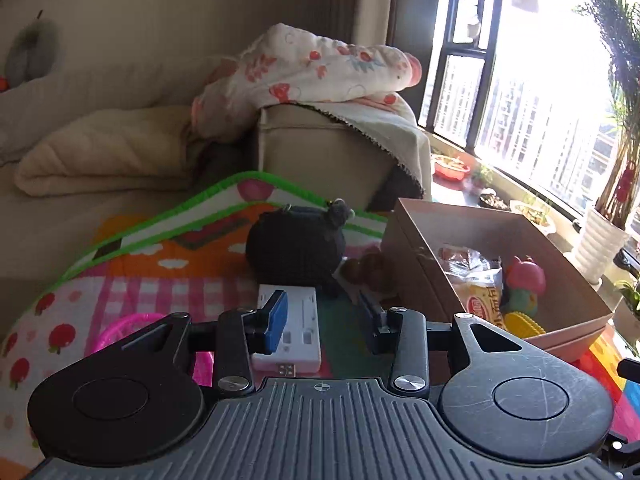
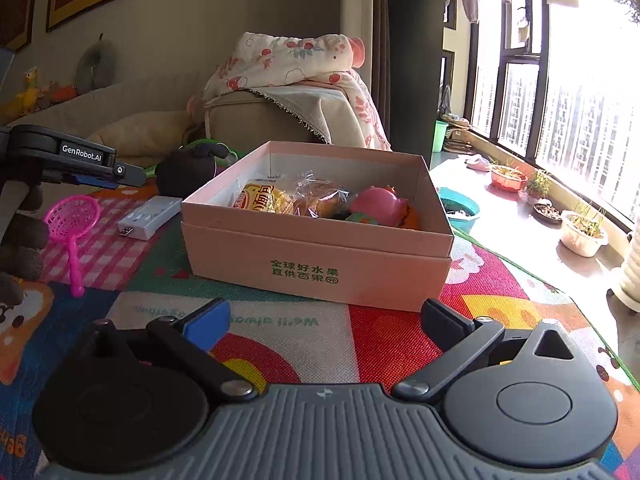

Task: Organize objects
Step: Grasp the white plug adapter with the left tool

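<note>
On the colourful play mat (image 2: 280, 328), a pink toy net (image 2: 74, 216) lies far left, then a white power strip (image 2: 150, 216) under the left hand-held gripper (image 1: 326, 312), whose part-open jaws hold nothing. Right of it sits the pink box (image 2: 320, 252) with a snack packet (image 2: 262, 198) and pink toy (image 2: 380, 204) inside. In the near foreground the right hand-held gripper (image 2: 326, 320) gapes wide and empty.
</note>
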### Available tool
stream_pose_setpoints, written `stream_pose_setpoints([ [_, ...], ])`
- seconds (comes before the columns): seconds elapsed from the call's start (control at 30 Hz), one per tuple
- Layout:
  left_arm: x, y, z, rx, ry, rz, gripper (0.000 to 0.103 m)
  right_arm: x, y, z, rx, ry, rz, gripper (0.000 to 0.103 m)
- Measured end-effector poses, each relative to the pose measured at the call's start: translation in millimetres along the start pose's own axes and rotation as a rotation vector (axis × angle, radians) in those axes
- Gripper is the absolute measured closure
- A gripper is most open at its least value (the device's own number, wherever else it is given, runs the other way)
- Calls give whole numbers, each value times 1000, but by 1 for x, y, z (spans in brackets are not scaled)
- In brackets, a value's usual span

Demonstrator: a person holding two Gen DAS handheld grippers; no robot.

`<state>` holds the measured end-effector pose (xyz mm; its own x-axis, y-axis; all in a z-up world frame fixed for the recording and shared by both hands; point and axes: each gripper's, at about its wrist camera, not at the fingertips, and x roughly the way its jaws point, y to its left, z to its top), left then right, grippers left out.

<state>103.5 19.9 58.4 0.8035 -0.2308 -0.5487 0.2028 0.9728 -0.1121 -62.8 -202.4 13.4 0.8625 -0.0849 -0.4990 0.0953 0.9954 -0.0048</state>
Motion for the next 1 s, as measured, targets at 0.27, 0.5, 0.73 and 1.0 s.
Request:
stream_pose_setpoints([
  [0.27, 59, 33, 7, -67, 174, 64, 61, -3, -20, -1, 108, -19, 41, 0],
  [0.5, 75, 49, 5, -252, 198, -66, 59, -3, -20, -1, 114, -22, 59, 0],
  [0.73, 74, 7, 0, -20, 182, -121, 51, -3, -15, -3, 96, -20, 45, 0],
  [1.0, 66, -25, -22, 190, 154, -82, 52, -1, -14, -2, 85, -10, 40, 0],
])
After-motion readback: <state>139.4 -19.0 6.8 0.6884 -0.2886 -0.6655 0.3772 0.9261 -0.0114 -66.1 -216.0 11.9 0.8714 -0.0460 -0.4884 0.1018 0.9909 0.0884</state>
